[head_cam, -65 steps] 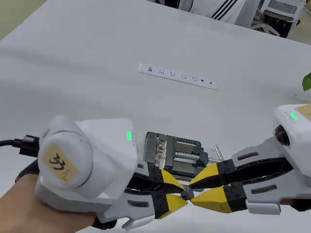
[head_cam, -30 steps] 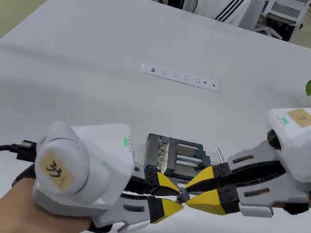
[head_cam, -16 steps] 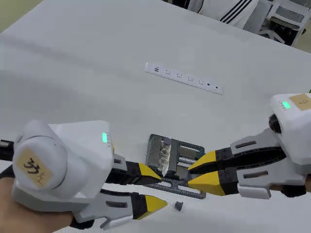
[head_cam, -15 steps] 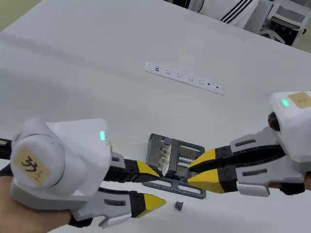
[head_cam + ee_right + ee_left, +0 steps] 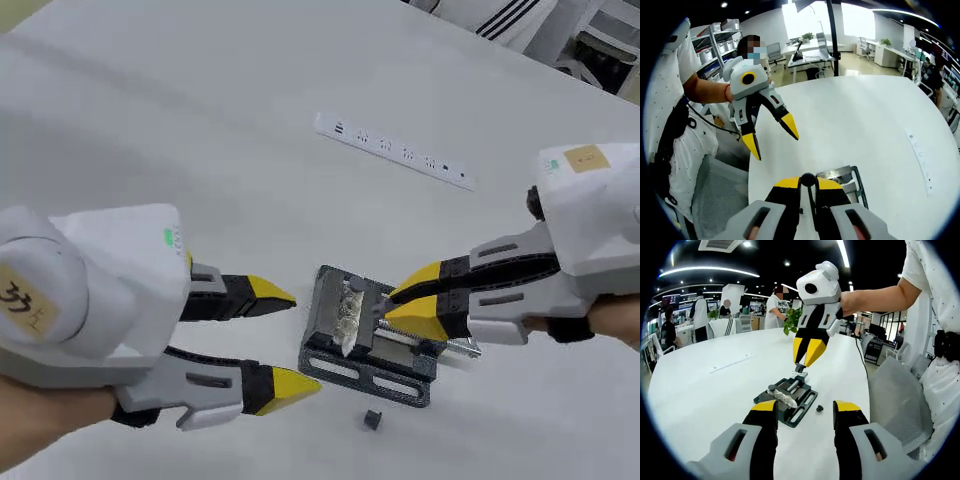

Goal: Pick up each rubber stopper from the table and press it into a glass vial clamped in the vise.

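Pinching a small dark round stopper [image 5: 807,178], right gripper [image 5: 386,304] over vise [image 5: 358,371]

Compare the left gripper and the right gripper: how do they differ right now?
The left gripper holds its jaws wide open and empty; the right gripper has them shut on a rubber stopper. The right gripper is over the vise; the left gripper is off to its side. Both have yellow-tipped jaws.
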{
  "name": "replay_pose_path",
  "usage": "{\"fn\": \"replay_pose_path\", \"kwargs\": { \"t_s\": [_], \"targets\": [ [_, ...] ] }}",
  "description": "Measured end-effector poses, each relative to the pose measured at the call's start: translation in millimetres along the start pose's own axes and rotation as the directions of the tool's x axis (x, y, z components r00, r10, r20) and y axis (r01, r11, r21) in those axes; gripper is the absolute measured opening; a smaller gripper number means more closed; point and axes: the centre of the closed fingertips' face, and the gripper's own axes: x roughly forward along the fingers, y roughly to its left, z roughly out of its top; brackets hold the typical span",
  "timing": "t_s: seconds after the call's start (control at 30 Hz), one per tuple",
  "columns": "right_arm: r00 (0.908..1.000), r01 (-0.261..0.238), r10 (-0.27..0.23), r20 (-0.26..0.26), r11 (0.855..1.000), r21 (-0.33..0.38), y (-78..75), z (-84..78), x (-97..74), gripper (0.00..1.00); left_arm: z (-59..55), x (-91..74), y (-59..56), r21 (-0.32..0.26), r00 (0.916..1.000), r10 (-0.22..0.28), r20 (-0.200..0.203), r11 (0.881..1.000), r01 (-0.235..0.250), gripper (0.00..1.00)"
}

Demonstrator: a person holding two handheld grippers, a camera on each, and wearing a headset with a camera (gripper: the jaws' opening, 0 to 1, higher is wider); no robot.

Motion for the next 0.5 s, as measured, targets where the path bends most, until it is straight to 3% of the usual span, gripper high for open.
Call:
{"fn": "replay_pose_path", "kwargs": {
  "t_s": [0.3, 0.5],
  "targets": [
    [0.9937, 0.049, -0.049, -0.101, 0.999, -0.006, -25.1, -7.6, 17.2, 0.05, -4.4, -0.9, 8.9, 0.000, 0.9994, 0.026, 0.022, 1.000, -0.026, 0.56],
    [0.9874, 0.054, -0.054, -0.149, 0.999, -0.004, -33.7, -15.5, 30.9, 0.05, -6.4, -2.0, 12.3, -0.002, 0.9988, 0.029, 0.039, 1.000, -0.029, 0.63]
  ]
}}
